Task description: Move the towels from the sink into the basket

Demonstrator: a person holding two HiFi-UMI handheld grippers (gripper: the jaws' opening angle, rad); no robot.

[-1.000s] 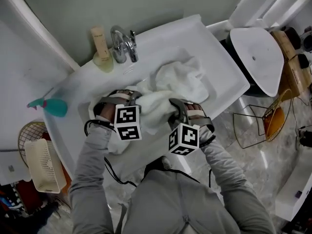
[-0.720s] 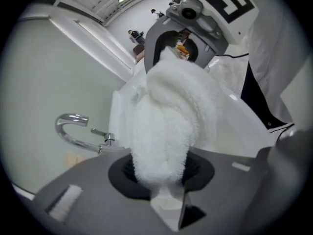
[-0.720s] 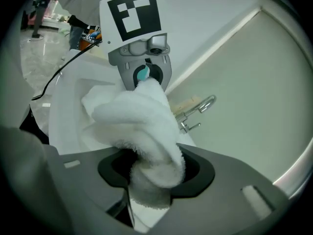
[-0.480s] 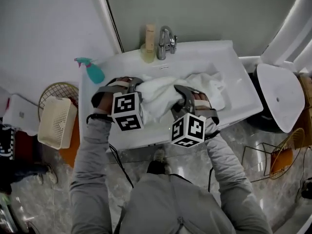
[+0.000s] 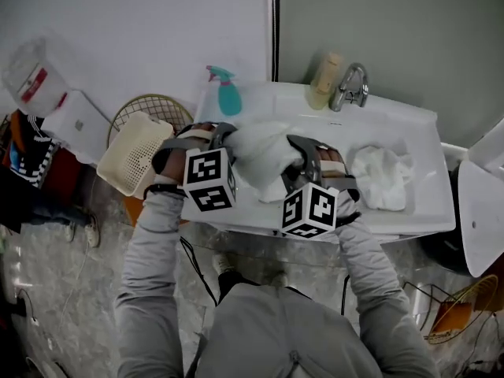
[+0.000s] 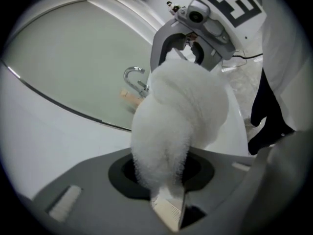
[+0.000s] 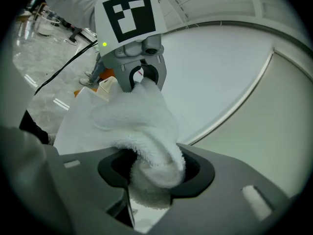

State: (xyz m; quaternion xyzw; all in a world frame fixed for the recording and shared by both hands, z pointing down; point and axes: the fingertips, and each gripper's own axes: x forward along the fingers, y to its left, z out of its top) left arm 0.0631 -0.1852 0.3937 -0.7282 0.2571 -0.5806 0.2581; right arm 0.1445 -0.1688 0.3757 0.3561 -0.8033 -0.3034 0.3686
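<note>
A white towel [image 5: 264, 157] hangs bunched between my two grippers above the left end of the white sink [image 5: 429, 215]. My left gripper [image 5: 226, 138] is shut on its left end, and the cloth fills the jaws in the left gripper view [image 6: 168, 199]. My right gripper [image 5: 302, 154] is shut on the other end, with the towel [image 7: 146, 131] folded over its jaws [image 7: 146, 192]. A second white towel [image 5: 382, 176] lies crumpled in the sink basin to the right. The cream plastic basket [image 5: 135, 160] stands on the floor left of the sink, beside my left gripper.
A teal spray bottle [image 5: 228, 93], a soap bottle [image 5: 324, 81] and the faucet [image 5: 352, 85] line the sink's back edge. A round wire basket [image 5: 153, 107] sits behind the cream one. A toilet [image 5: 482, 211] is at the right, boxes [image 5: 77, 124] at the left.
Both grippers have risen out of the sink and carried one towel up and to the left, toward the basket side. The other towel has stayed in the basin.
</note>
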